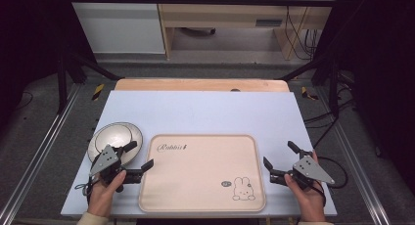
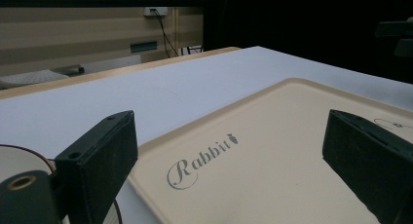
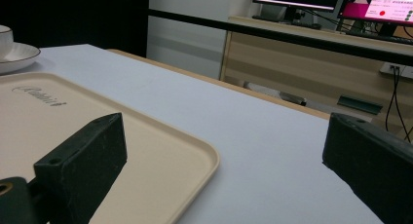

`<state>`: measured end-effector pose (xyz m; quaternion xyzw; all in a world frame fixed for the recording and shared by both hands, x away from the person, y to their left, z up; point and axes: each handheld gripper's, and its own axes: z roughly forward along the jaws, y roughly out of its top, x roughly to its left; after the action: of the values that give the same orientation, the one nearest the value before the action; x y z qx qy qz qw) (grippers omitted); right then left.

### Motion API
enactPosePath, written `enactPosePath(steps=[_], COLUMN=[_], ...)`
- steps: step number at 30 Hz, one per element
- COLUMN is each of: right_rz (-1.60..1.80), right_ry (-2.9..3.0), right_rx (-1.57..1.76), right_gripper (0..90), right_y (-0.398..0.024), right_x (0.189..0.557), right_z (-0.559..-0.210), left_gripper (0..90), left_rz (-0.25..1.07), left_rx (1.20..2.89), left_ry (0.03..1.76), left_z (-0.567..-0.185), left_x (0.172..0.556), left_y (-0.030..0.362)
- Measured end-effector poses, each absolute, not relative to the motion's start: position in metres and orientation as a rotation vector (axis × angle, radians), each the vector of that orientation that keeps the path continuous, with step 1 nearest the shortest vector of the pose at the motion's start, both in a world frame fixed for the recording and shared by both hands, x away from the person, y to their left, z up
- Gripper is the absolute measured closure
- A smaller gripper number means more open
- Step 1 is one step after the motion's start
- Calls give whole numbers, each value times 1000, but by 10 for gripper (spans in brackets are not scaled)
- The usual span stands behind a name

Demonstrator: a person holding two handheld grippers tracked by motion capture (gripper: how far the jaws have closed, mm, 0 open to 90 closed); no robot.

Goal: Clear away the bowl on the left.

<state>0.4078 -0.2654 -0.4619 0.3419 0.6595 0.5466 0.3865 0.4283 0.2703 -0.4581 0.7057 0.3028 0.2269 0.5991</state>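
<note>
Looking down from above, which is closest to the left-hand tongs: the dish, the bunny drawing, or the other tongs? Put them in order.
From the left tongs:
1. Dish, just behind them, at the table's left.
2. Bunny drawing, in the tray's near right corner.
3. Right tongs, beyond the tray's right edge.

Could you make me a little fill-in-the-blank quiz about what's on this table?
1. The cartoon animal printed on the beige tray is a ____.
2. The white dish sits on the tray's ____ side in the high view.
3. The fingers of the left gripper stand ____, with nothing between them.
4. The tray holds ____ objects.

Answers: rabbit; left; open; no
</note>
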Motion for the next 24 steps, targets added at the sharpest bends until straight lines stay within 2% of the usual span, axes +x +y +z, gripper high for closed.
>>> enactPosePath(steps=[17, 20, 24], right_rz=[1386, 1385, 1385], right_ry=[1686, 1681, 1683], right_rx=[869, 869, 875], right_gripper=[26, 26, 26], right_y=[-264, -264, -264], right_x=[408, 408, 408], right_z=[-462, -461, -461], left_gripper=[33, 36, 34], left_rz=[537, 614, 624], left_rx=[1642, 1663, 1638], left_ry=[733, 792, 805], left_z=[-453, -446, -442], left_x=[426, 424, 424], left_y=[270, 272, 279])
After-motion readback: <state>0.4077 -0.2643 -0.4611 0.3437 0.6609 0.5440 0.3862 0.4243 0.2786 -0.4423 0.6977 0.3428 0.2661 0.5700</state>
